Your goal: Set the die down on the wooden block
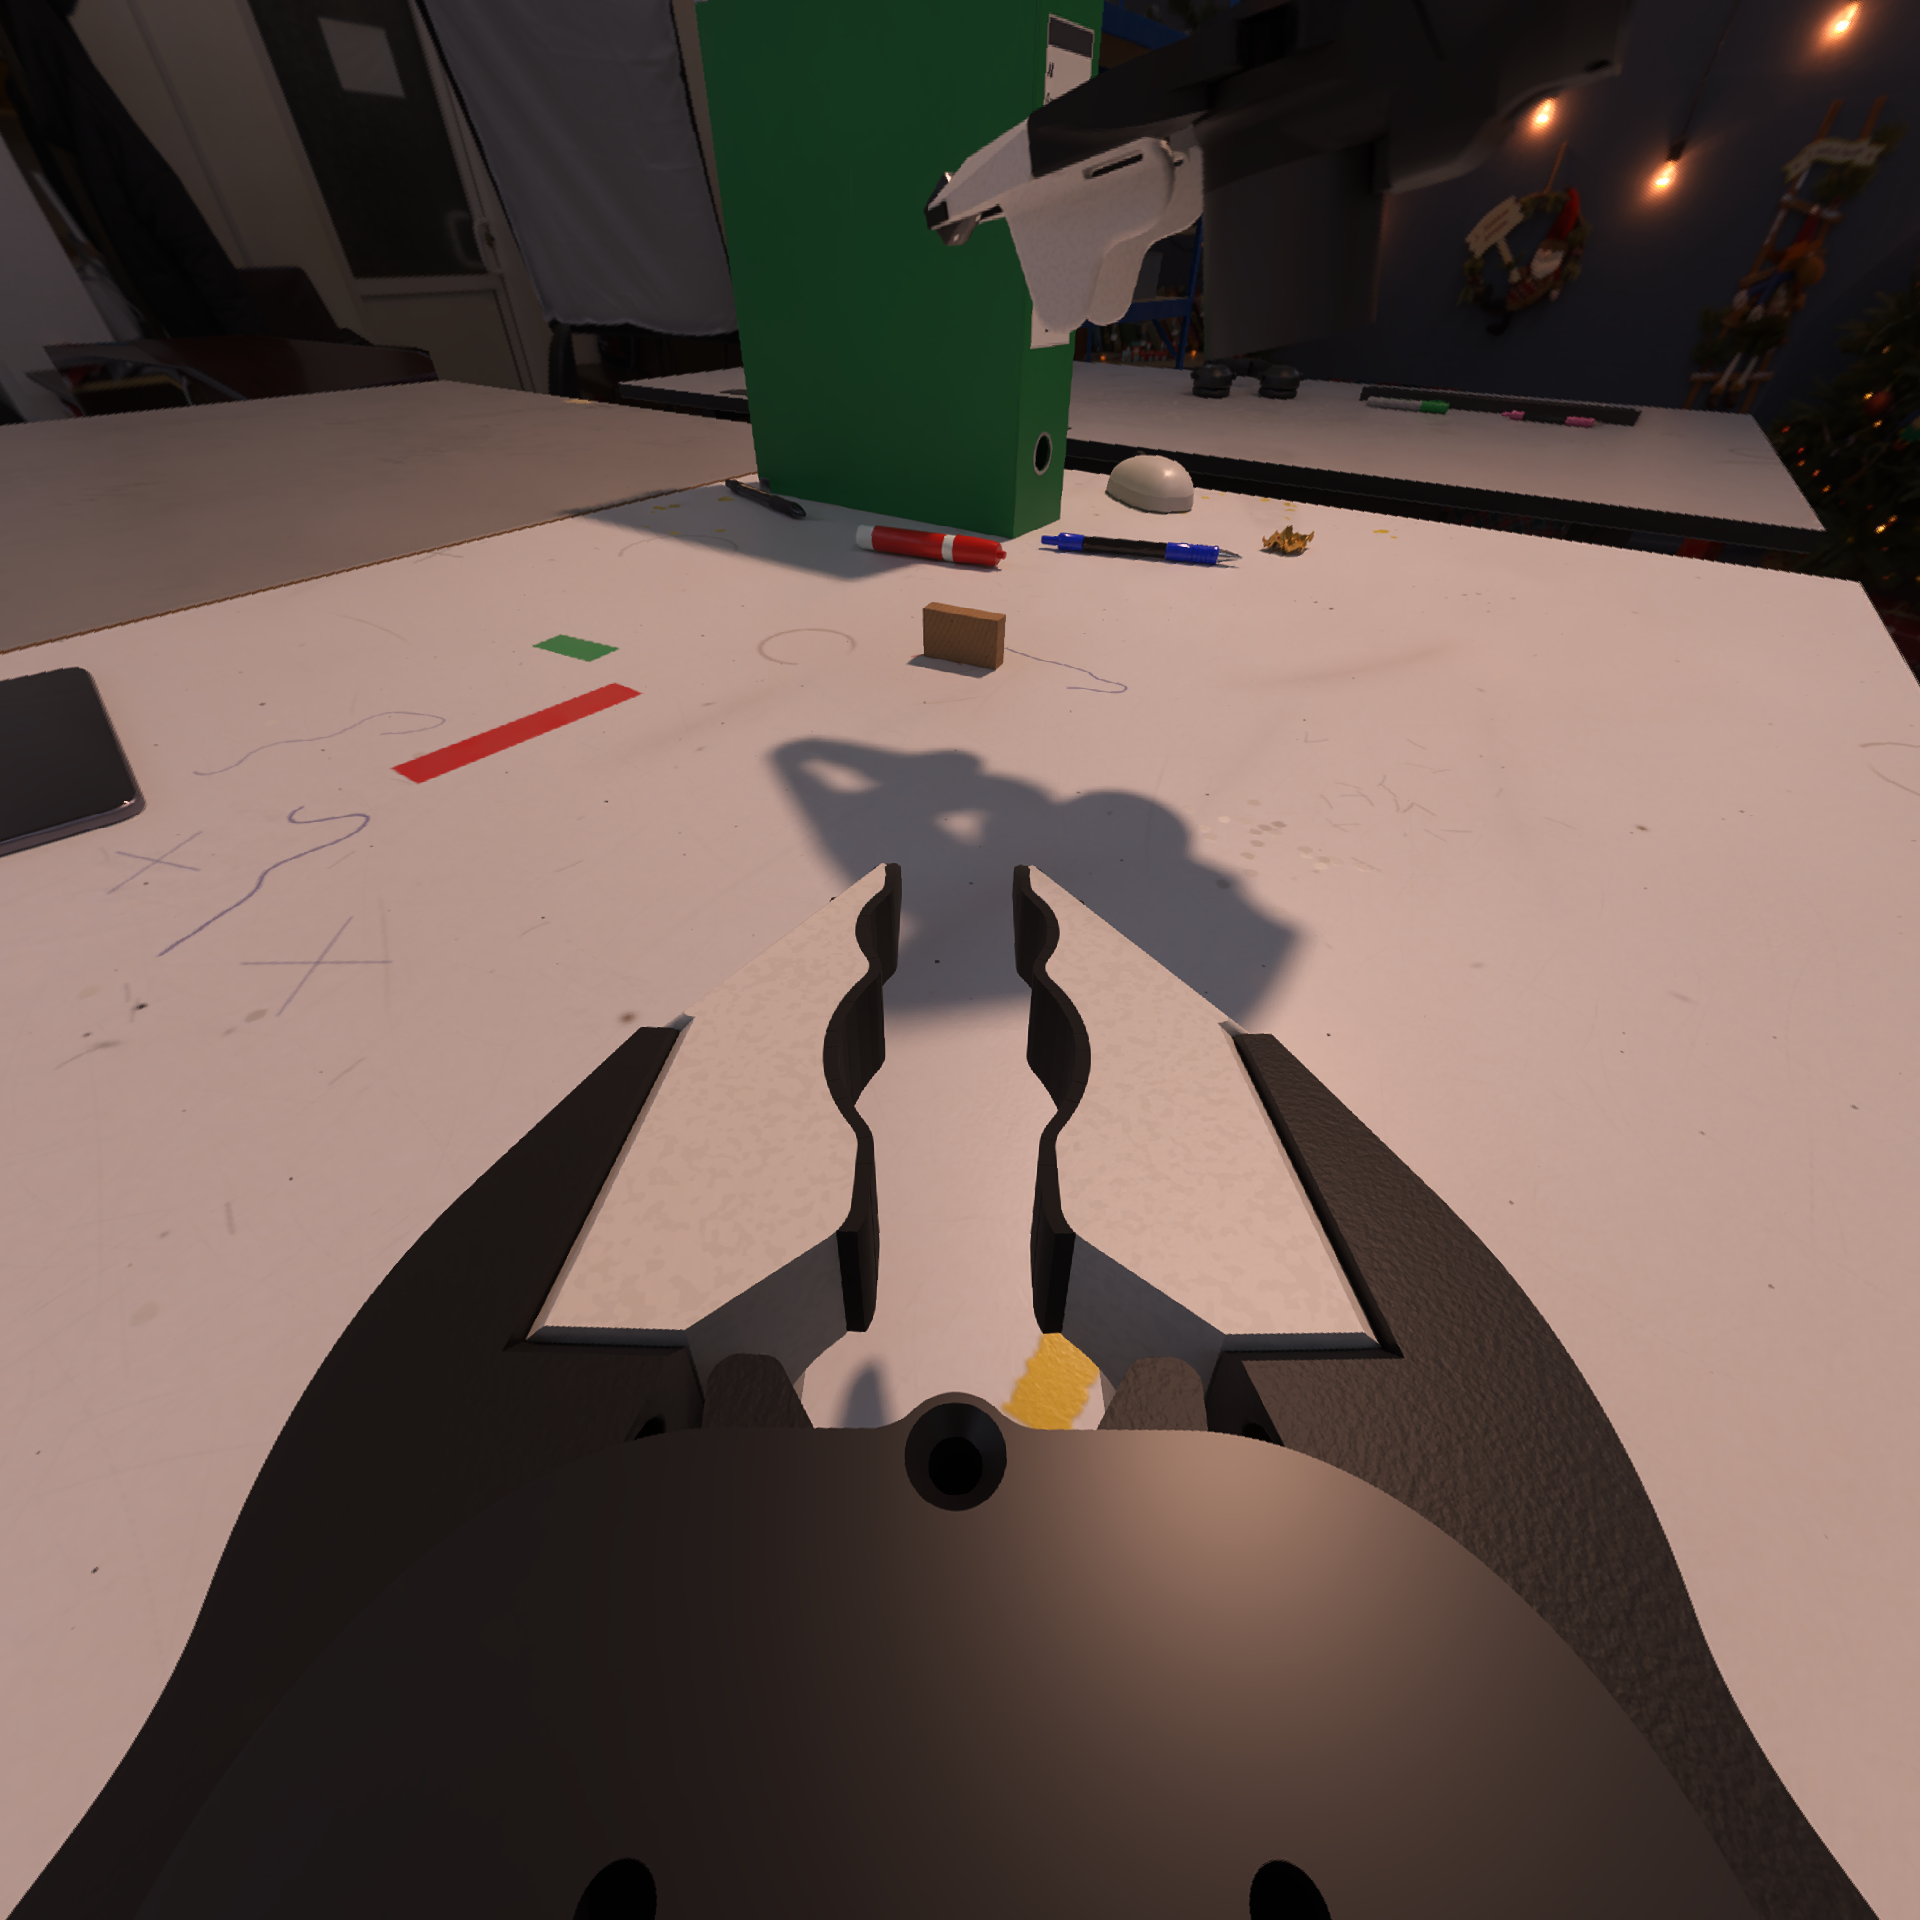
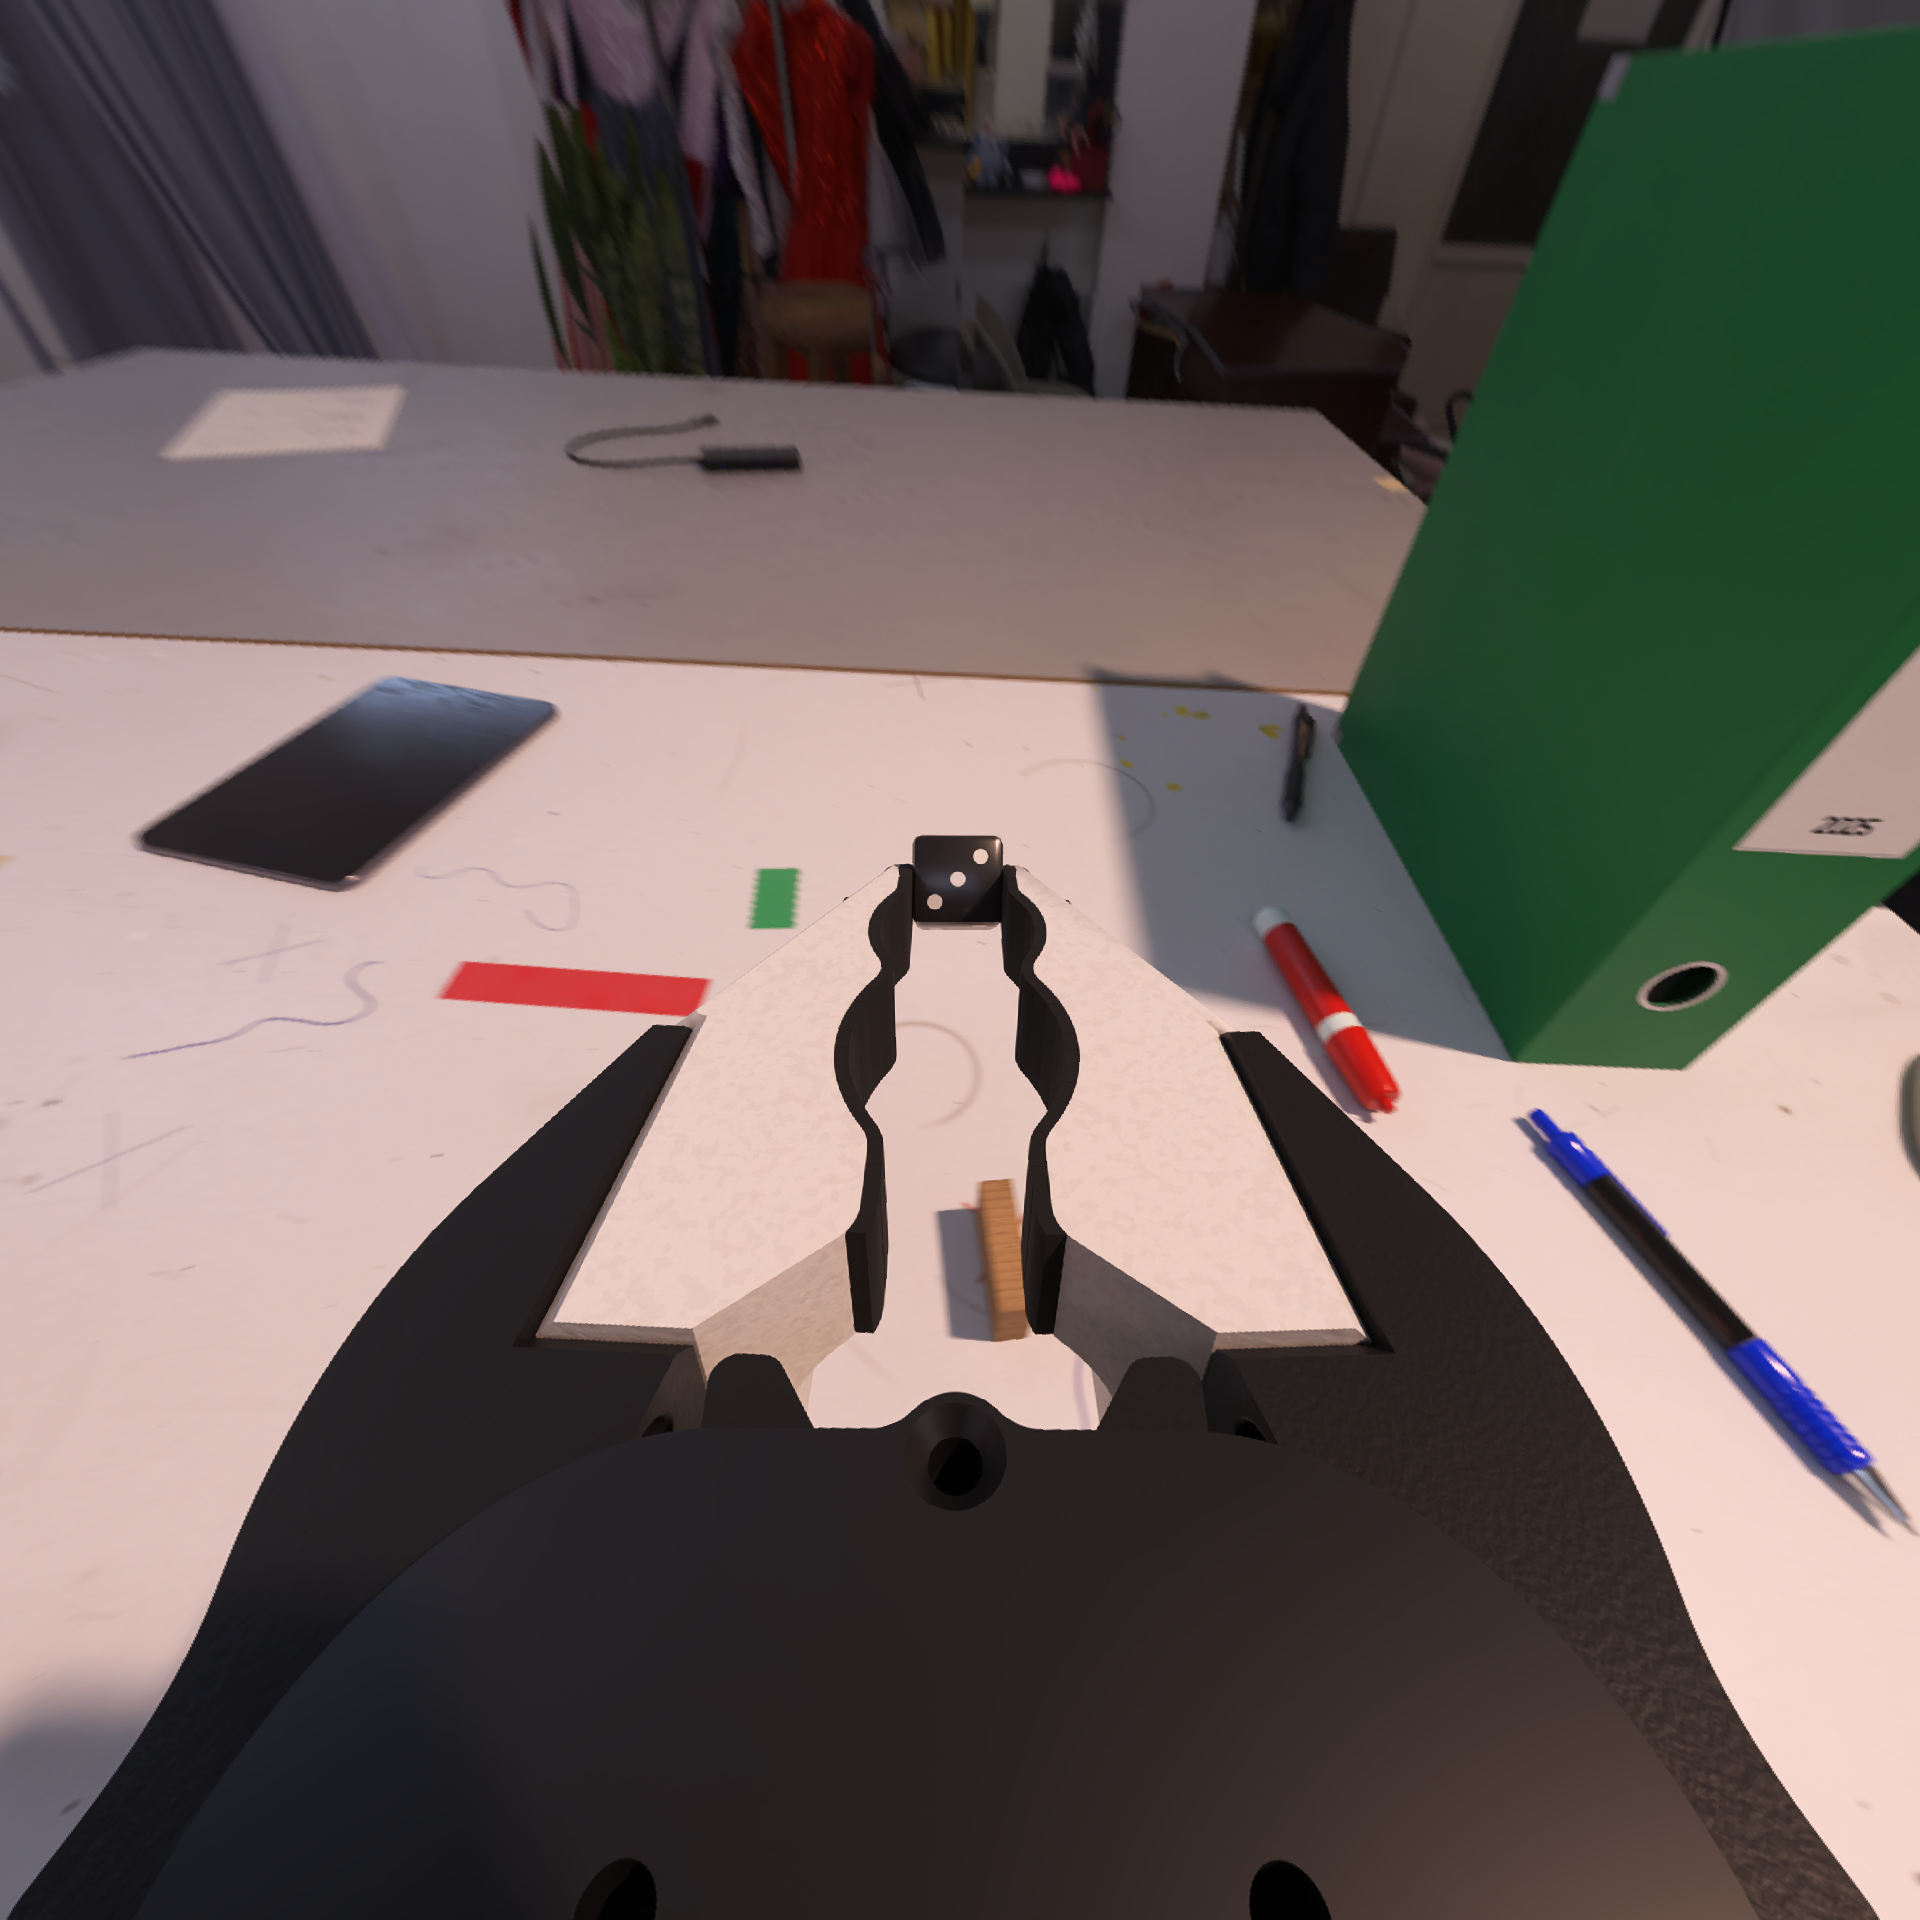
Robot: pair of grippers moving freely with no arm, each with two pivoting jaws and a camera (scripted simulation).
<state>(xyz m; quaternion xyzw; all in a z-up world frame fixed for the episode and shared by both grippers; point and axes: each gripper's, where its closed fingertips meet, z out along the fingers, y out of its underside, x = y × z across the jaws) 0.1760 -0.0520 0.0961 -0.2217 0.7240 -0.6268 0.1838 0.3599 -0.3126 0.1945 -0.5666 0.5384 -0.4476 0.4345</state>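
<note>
My right gripper is shut on a black die with white pips, held at its fingertips above the table. The wooden block shows below, between the gripper's fingers, close under its body. In the left wrist view the wooden block sits on the white table ahead, and the right gripper hovers high above it; the die is hard to make out there. My left gripper is open and empty, low over the table, well short of the block.
A green binder stands behind the block. A red marker, a blue pen, a black pen and a grey dome lie near it. A dark phone lies to the left. Red and green tape mark the table.
</note>
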